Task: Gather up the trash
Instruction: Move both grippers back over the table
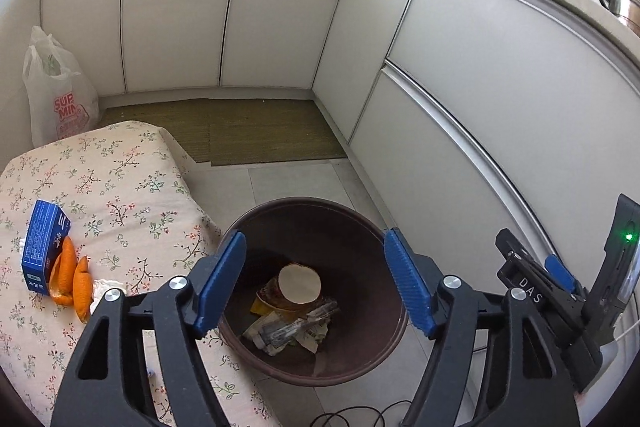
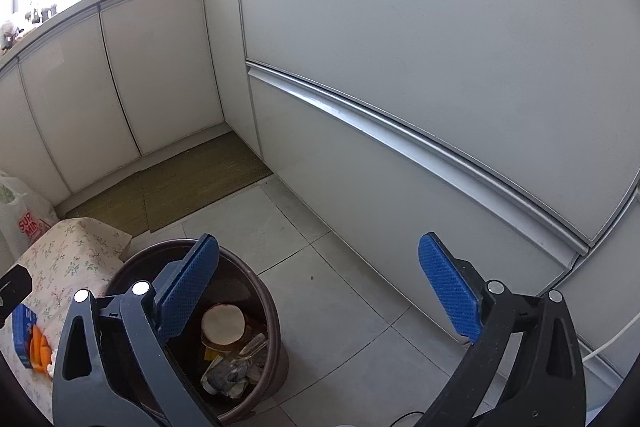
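Note:
A brown round trash bin stands on the floor beside a low table. It holds a cup with a white lid and crumpled wrappers. My left gripper is open and empty, right above the bin. On the table's floral cloth lie a blue box, orange peels and a white tissue. My right gripper is open and empty, over the floor just right of the bin. The box and peels also show in the right wrist view.
White kitchen cabinets wrap around the back and right. A green-brown mat lies on the tiled floor. A white plastic bag stands at the left by the table. The right gripper's body shows at the right. A black cable lies on the floor.

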